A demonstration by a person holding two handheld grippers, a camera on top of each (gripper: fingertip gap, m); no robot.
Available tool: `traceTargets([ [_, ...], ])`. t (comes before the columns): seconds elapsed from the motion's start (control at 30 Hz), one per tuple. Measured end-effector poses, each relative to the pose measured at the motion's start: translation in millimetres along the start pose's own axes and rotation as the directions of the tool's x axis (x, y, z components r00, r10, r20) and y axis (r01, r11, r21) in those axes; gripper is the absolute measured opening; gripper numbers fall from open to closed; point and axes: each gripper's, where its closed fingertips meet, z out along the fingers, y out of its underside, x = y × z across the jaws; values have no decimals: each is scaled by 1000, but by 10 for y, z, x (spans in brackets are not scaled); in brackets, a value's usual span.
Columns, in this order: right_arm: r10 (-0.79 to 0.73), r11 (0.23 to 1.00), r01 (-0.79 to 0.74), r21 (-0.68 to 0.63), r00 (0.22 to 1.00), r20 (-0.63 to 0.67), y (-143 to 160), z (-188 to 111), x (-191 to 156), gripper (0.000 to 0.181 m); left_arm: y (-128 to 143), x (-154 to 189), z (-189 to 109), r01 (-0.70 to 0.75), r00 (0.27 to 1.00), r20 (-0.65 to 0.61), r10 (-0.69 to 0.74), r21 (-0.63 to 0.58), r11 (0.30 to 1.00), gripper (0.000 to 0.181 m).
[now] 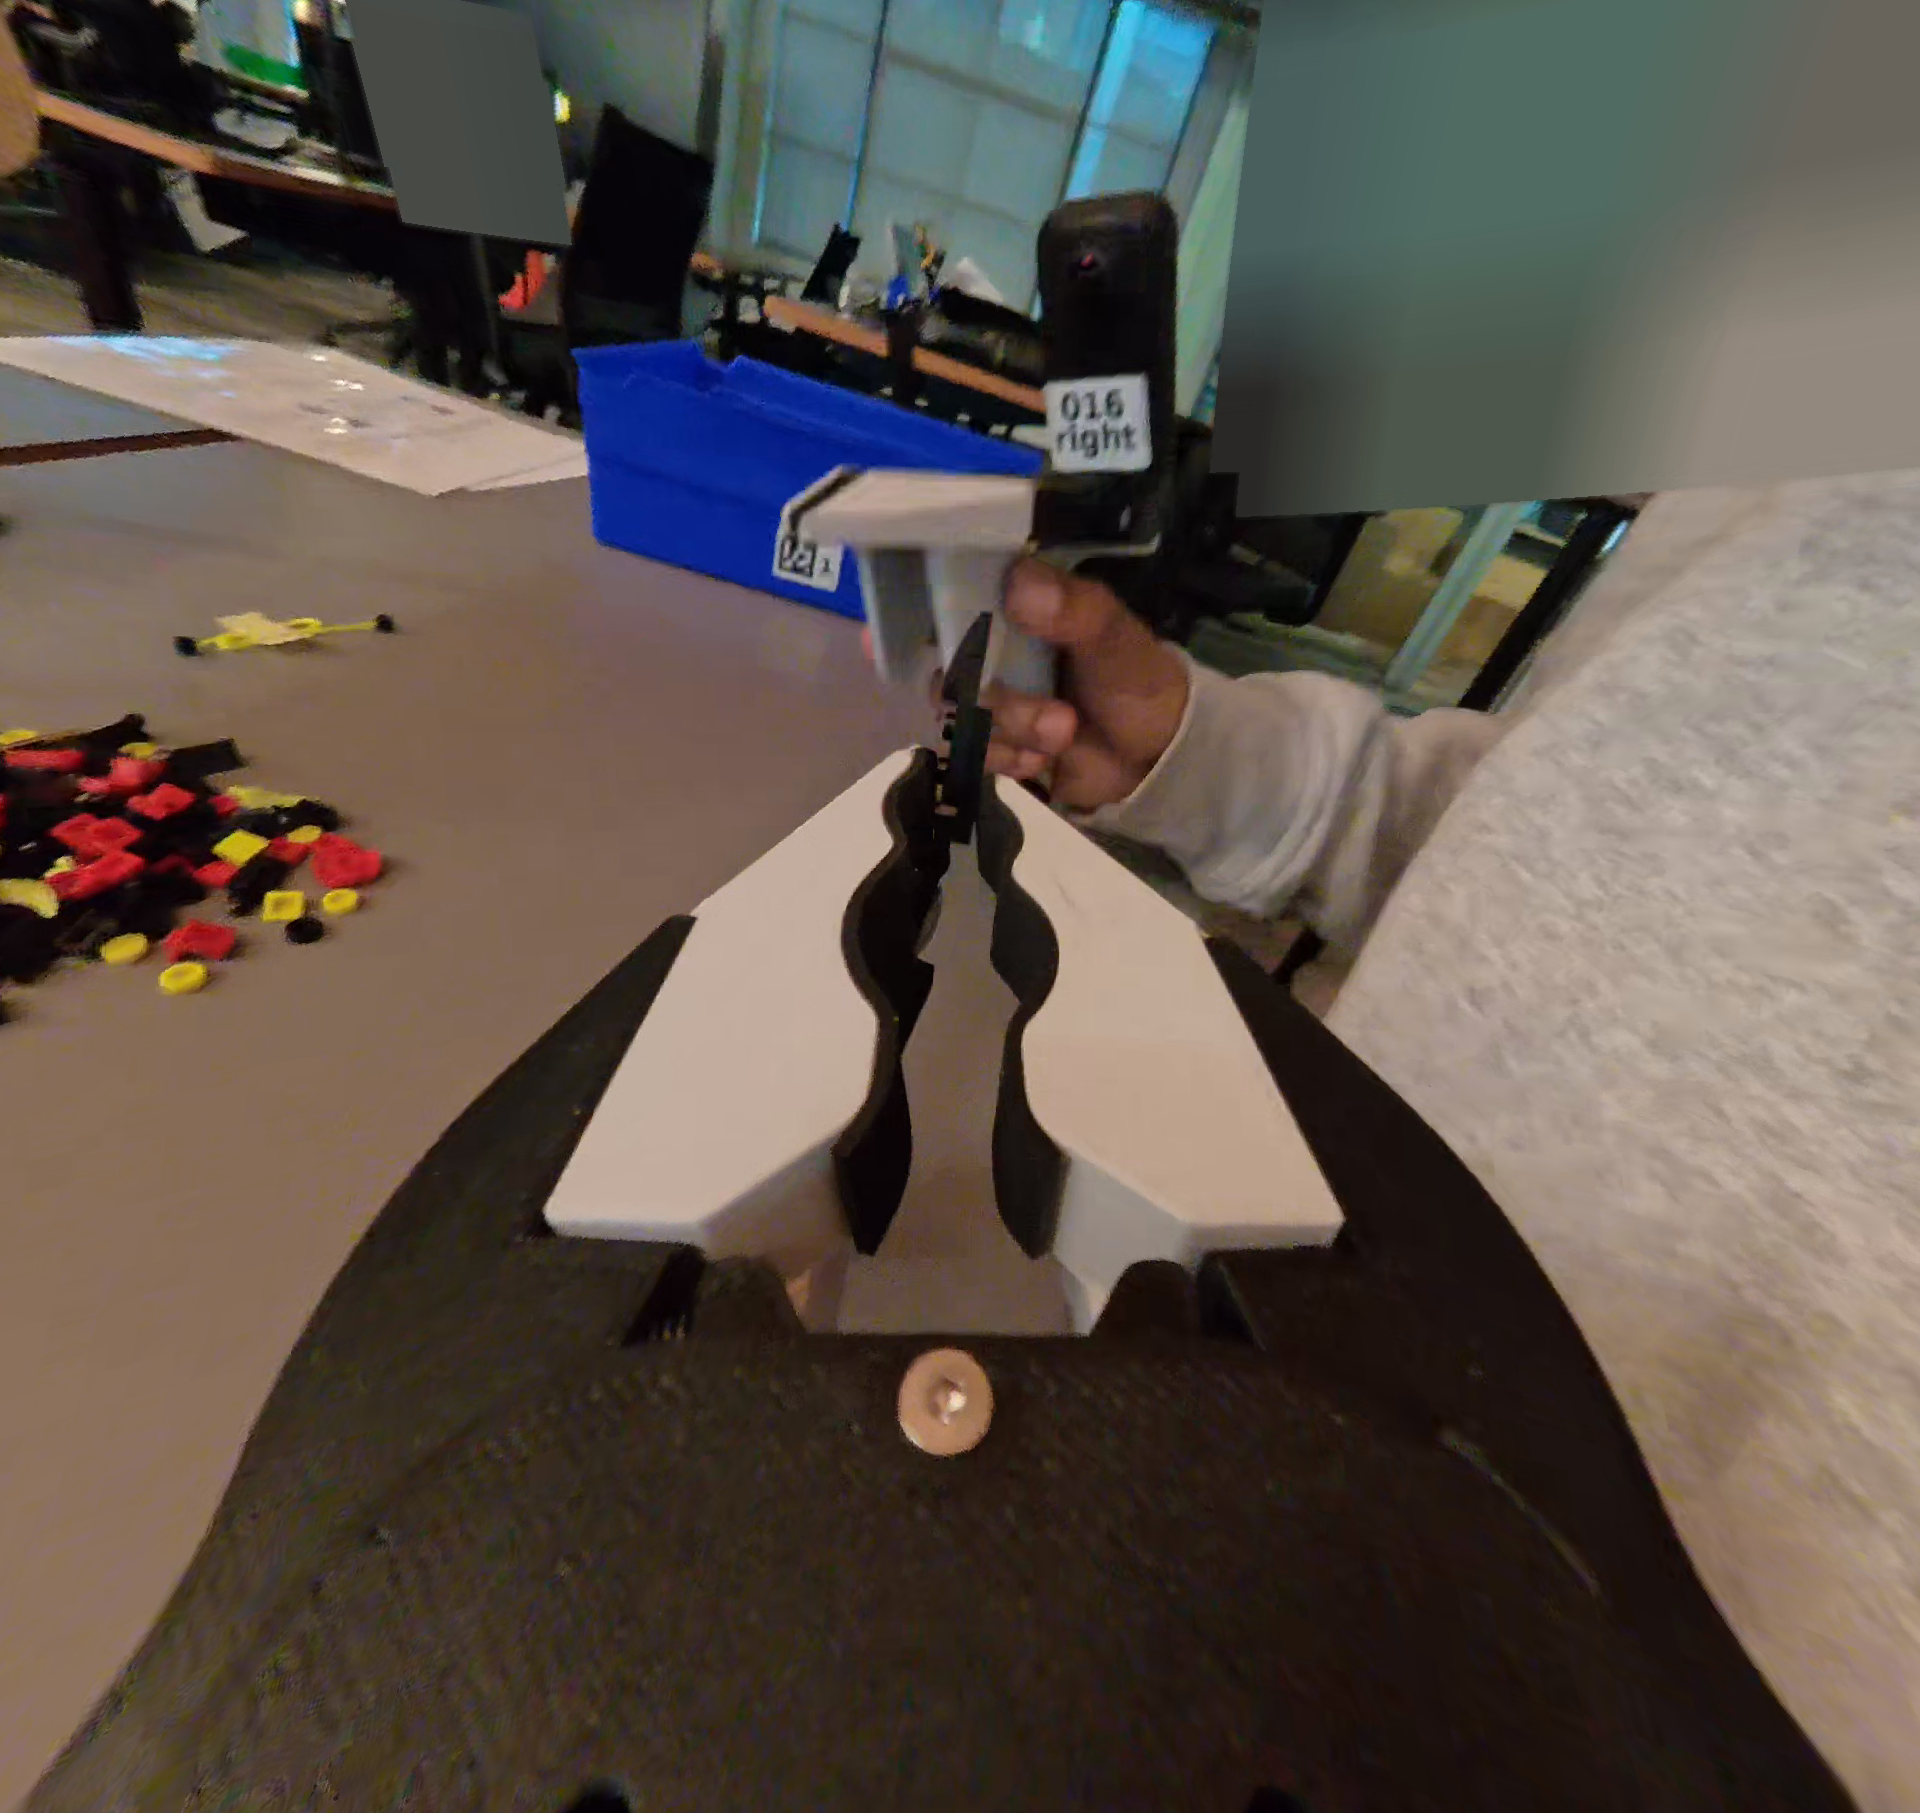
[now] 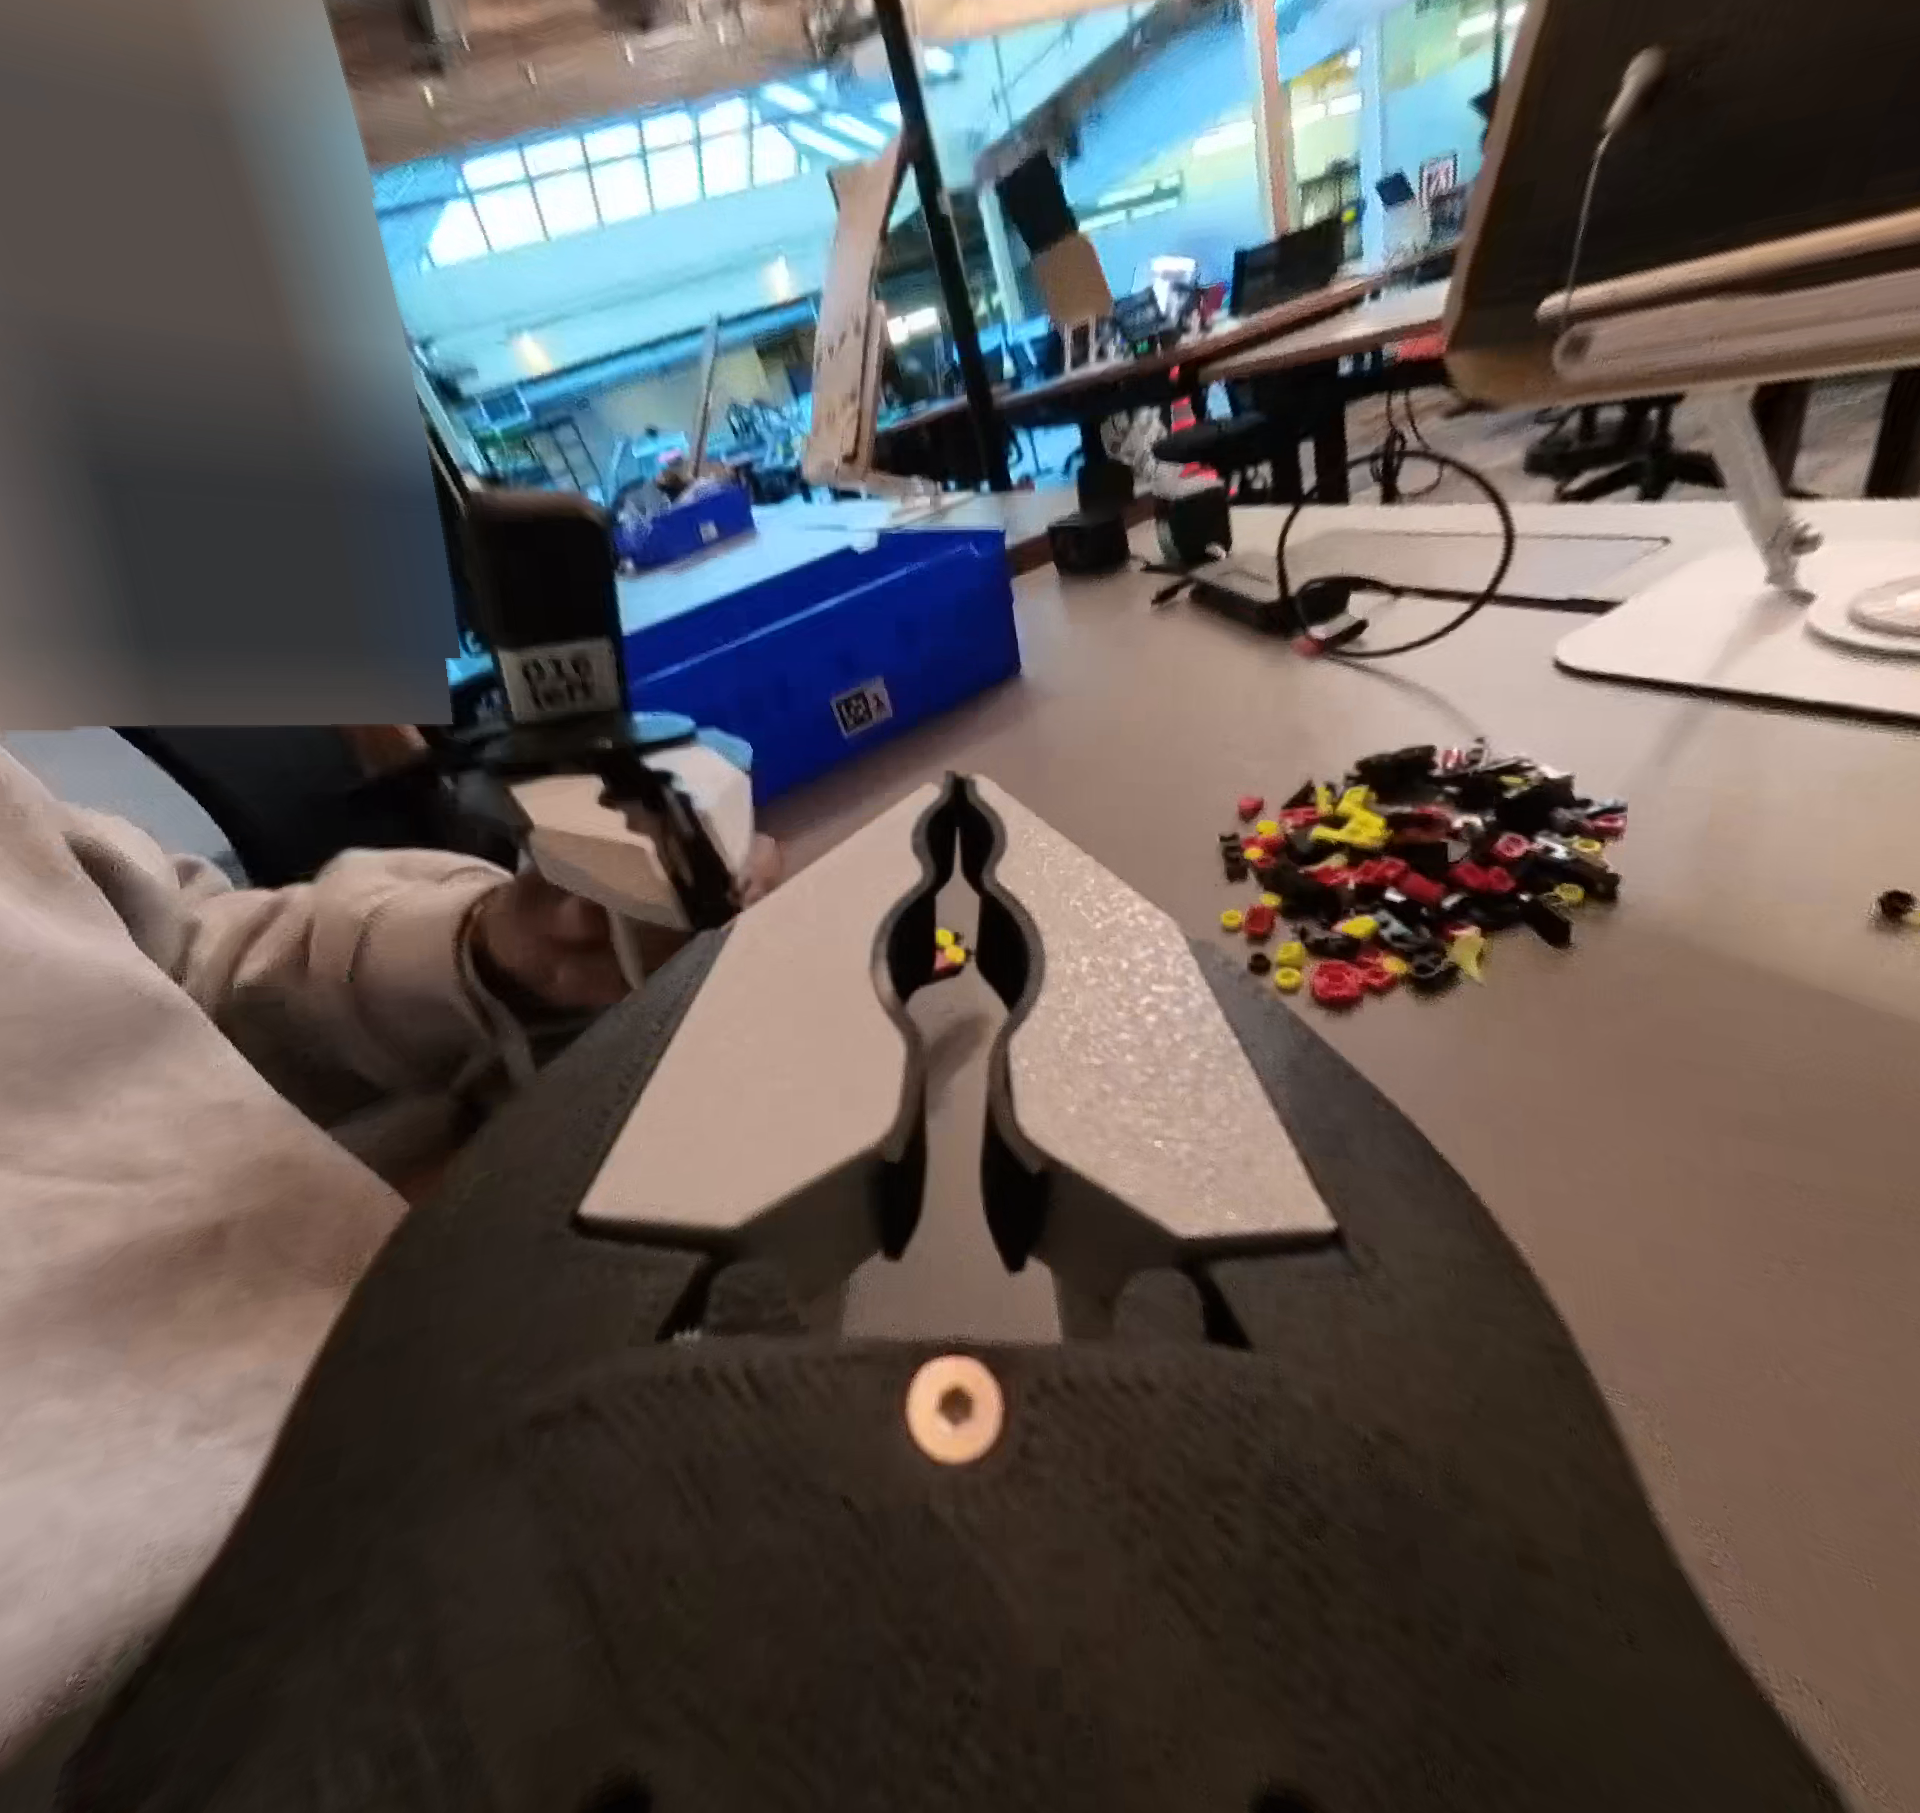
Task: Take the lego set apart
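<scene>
Left gripper (image 1: 954, 807) clamps a thin black lego piece (image 1: 966, 724) at its tips; right gripper (image 2: 964, 795) pressed together, holding nothing.

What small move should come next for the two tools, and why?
Probably carry the left tool over to the loose pile and open it there. It is shut on a thin black piece that looks single. The right tool is shut, apparently on nothing, and stands apart from the piece, so no pull seems set up.
</scene>
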Motion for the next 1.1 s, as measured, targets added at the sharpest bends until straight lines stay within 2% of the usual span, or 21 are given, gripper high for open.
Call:
traceTargets([
  [0.13,-17,1000,17,-19,1000,8,96,46,-50,0,-25,-37,-33,86,996,-41,-85,32,996,7],
  [0.27,-41,998,43,-38,998,46,170,96,-131,0,-50,-35,-53,115,992,-61,-112,56,992,6],
  [0.57,16,999,-13,-31,994,107,229,125,-175,0,-47,-65,-72,155,985,-83,-148,78,985,6],
  [0.93,28,998,-22,-54,993,115,323,181,-190,0,-52,-90,-84,166,984,-82,-159,91,982,6],
  [1.1,66,998,-63,-29,991,117,295,185,-183,9,-95,-144,-120,198,979,-79,-189,128,972,6],
])
